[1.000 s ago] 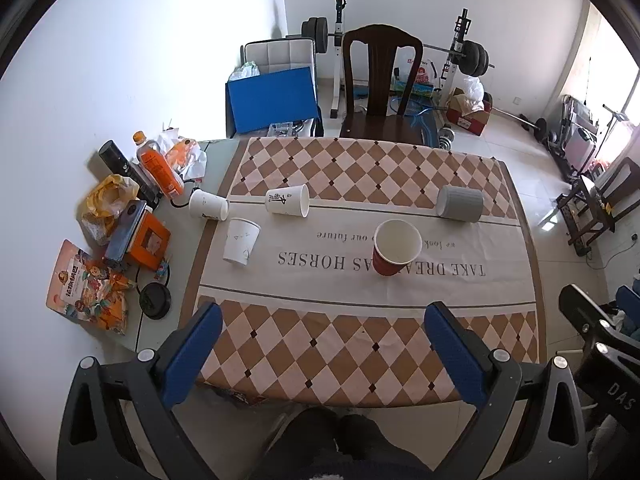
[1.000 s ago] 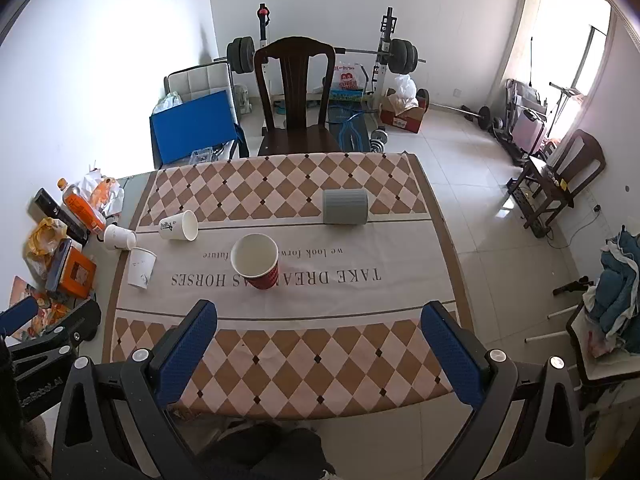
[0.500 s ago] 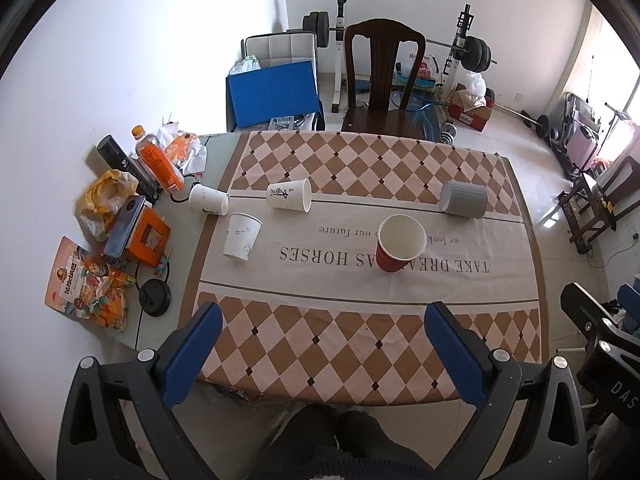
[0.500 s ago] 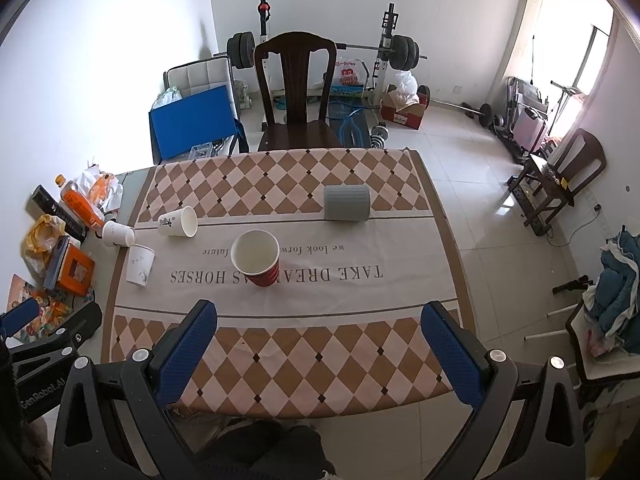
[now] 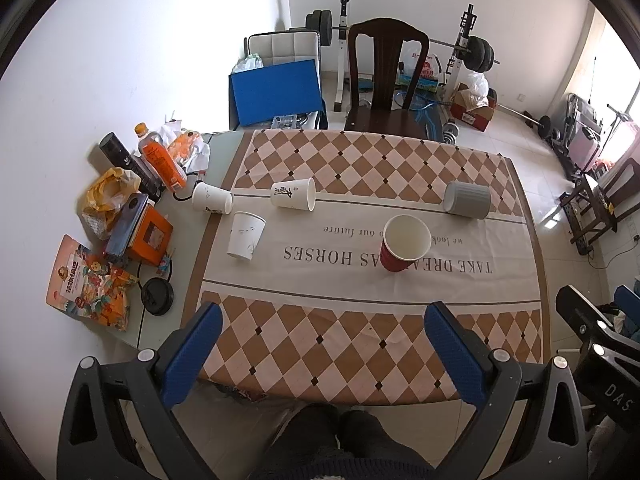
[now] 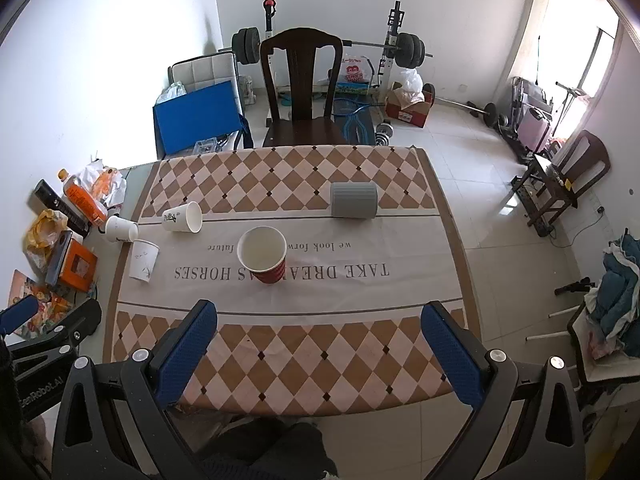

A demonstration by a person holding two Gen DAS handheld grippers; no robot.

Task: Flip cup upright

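Both tongs, left (image 5: 320, 344) and right (image 6: 318, 340), hang wide open, empty; approach the toppled ribbed grey cup (image 6: 354, 200) squarely across its sides.

Orange bottle (image 5: 159, 157), snack bag (image 5: 89, 283) at table's (image 5: 216, 140) left edge; chair (image 5: 386, 80) and weights behind.

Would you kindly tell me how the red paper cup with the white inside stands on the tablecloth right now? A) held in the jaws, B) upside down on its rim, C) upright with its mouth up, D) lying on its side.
C: the red paper cup rests on its base, its open white mouth facing up, untouched by either gripper.
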